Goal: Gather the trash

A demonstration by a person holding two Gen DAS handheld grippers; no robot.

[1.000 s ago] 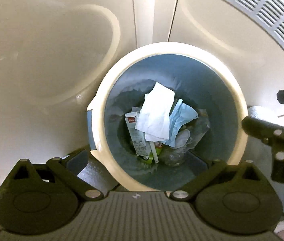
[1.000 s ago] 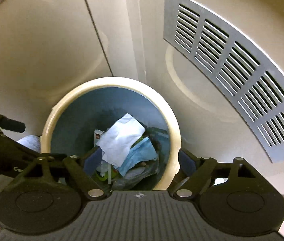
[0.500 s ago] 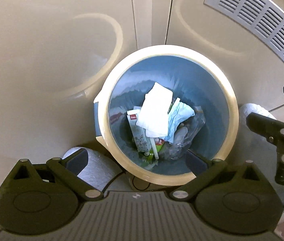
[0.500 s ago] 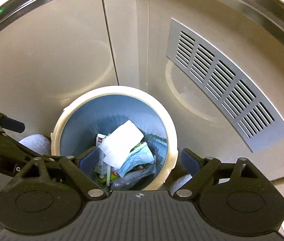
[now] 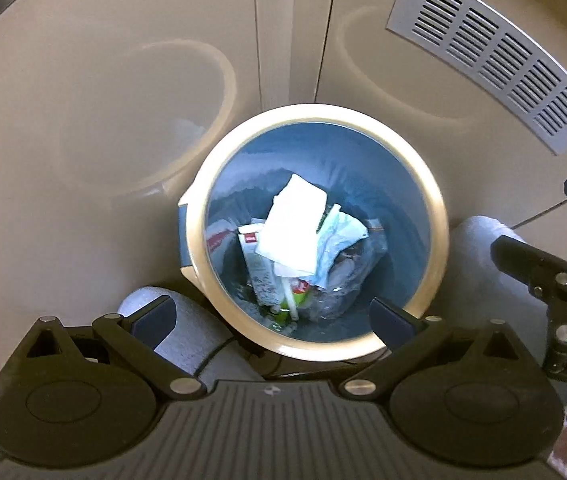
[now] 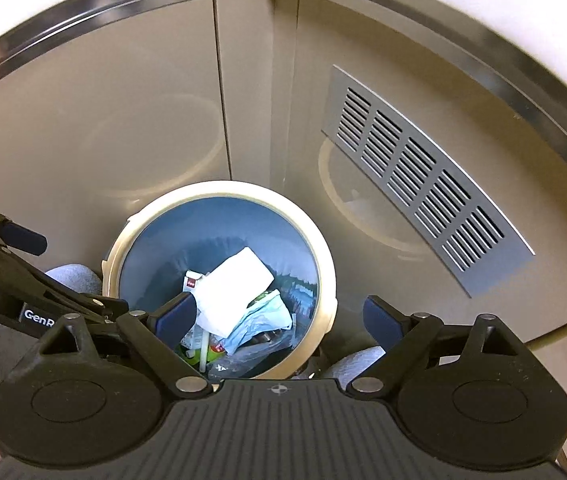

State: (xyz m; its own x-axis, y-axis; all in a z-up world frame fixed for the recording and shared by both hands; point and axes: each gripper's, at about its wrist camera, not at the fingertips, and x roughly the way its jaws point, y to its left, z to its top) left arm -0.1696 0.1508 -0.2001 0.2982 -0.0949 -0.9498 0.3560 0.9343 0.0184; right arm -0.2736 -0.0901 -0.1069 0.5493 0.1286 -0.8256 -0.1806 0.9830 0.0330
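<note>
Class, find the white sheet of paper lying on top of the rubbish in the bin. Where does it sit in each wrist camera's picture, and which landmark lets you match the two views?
Left wrist view: the white paper lies just right of centre, inside the bin.
Right wrist view: the white paper sits lower, left of centre, just above the near finger.
Shared landmark: the bin's cream rim; the slotted grey vent also shows in both.
</note>
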